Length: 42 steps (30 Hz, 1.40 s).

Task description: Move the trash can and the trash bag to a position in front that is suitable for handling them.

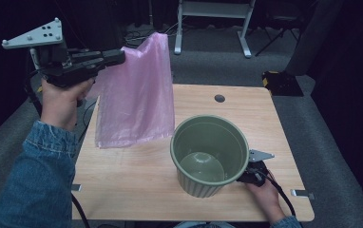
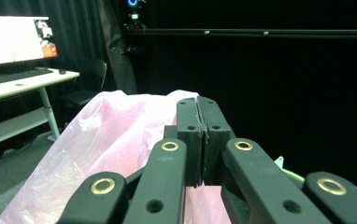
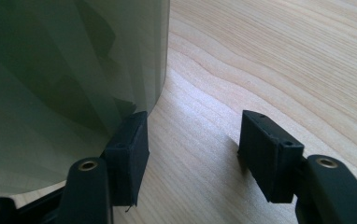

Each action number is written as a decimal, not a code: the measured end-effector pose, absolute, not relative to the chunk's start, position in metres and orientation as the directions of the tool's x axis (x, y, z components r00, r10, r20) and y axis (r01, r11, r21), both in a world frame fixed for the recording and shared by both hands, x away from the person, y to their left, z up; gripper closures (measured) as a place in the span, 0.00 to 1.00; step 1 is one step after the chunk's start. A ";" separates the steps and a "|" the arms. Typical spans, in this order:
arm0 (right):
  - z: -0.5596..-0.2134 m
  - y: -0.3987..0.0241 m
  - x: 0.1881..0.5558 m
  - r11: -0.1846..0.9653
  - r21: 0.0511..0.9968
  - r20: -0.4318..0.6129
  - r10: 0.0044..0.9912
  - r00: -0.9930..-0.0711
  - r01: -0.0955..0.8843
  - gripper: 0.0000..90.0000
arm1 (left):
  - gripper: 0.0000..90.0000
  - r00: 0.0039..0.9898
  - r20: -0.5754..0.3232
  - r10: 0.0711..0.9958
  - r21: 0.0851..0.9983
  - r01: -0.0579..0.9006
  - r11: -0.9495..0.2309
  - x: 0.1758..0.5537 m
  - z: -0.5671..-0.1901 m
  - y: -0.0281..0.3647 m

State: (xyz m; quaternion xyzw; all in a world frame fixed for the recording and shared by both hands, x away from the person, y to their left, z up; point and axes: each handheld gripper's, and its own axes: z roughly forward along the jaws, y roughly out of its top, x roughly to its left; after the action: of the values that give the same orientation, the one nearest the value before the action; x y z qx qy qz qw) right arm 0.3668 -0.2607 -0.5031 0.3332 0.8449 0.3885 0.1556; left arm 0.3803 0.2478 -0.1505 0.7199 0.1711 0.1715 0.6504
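Plastic first: we have the pink bag [image 1: 137, 95] pinched by its top edge in our left gripper [image 1: 118, 57], jaws clenched flat on the film, and it hangs in the air below and ahead of that gripper, clear of the table [image 1: 132, 190]. In the left gripper view the two pads meet with the bag [image 2: 111, 140] bunched between and beneath them. Our right gripper [image 1: 247, 175] sits low on the tabletop beside the green ribbed pot [image 1: 209, 154], its jaws spread with nothing between them. In the right gripper view one fingertip [image 3: 129, 144] lies against the foot of the pot [image 3: 69, 79], or just short of it; the angle is too tight for us to say for sure.

We judge the work to be lining the pot with the bag, and it stands early. Lifting is done. Left to do: carry the bag over the pot's mouth, open it, lower it inside and fold the edge over the rim, probably with the right gripper steadying the pot.
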 end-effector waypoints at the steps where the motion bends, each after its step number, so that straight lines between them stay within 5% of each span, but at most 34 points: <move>1: -0.503 -0.261 0.367 0.476 0.760 -0.004 0.684 -0.730 0.442 0.48 | 0.98 0.883 0.024 0.469 0.995 0.023 -0.095 0.380 -0.150 0.248; 42: -0.503 -0.261 0.367 0.478 0.761 -0.008 0.684 -0.730 0.439 0.48 | 0.98 0.968 0.008 0.252 0.992 0.024 -0.125 0.402 -0.181 0.102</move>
State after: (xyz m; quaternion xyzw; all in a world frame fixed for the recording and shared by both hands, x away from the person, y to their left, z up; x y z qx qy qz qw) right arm 0.3669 -0.2608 -0.5031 0.3322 0.8450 0.3884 0.1573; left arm 0.4017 0.1023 -0.1814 0.7449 0.0926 0.0867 0.6550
